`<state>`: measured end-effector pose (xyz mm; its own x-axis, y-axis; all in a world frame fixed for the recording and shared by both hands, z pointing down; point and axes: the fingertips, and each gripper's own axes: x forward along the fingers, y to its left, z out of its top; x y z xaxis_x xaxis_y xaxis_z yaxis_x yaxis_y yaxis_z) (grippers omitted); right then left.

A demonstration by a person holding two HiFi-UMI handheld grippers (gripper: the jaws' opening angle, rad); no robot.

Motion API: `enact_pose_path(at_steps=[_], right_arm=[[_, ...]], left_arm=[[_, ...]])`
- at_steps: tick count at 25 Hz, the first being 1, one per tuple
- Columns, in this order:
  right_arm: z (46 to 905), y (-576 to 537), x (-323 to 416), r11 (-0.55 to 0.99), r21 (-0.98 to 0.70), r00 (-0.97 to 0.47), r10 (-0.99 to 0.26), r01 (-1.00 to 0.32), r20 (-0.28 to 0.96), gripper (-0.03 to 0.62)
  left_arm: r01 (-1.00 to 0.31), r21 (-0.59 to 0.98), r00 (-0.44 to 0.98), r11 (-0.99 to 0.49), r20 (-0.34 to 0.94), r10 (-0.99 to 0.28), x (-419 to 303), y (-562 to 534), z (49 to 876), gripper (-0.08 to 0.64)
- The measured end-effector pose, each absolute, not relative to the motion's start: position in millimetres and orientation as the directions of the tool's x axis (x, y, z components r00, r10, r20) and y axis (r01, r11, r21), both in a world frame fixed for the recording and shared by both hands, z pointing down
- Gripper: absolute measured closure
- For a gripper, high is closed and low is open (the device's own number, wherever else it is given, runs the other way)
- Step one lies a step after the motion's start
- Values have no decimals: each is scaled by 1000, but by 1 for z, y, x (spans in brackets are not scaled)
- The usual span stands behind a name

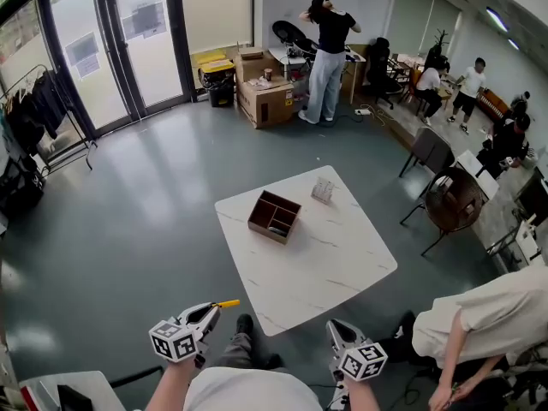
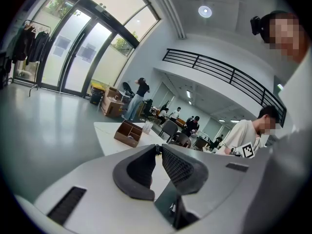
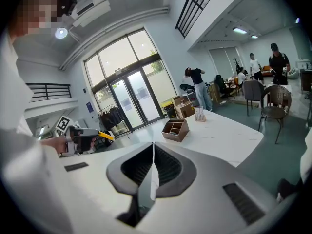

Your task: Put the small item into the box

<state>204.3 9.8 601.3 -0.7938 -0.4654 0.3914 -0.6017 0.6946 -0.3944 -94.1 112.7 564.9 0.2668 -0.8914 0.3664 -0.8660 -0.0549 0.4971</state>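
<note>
Head view: left gripper [image 1: 208,313] and right gripper [image 1: 341,334] are held low, well apart from the white table [image 1: 342,268]. Each gripper's jaws are pressed together with nothing between them. The small clear item [image 1: 323,190] stands on the table near the compartmented box [image 1: 275,217], outside it.

The box [image 1: 275,216] on the table [image 1: 342,268] holds something dark in one of its compartments, too small to name. Just beyond it, near the table's far edge, stands a small clear thing [image 1: 323,190] whose kind cannot be told. The seated person [image 1: 479,319] at the near right is cut off by the right and bottom edges. The clothes rack [image 1: 38,114] on the far left runs out of the picture, and the white surface [image 1: 73,385] at the near left shows only a corner.
</note>
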Motion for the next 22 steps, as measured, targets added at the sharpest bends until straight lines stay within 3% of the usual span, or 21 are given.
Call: enact_pose_path(at_steps=[22], right_arm=[[610,-82,120,576,-352,-671,-575,-738,468,565]], left_arm=[[-808,541,480,-233,375,-793,-173,-59,593,508]])
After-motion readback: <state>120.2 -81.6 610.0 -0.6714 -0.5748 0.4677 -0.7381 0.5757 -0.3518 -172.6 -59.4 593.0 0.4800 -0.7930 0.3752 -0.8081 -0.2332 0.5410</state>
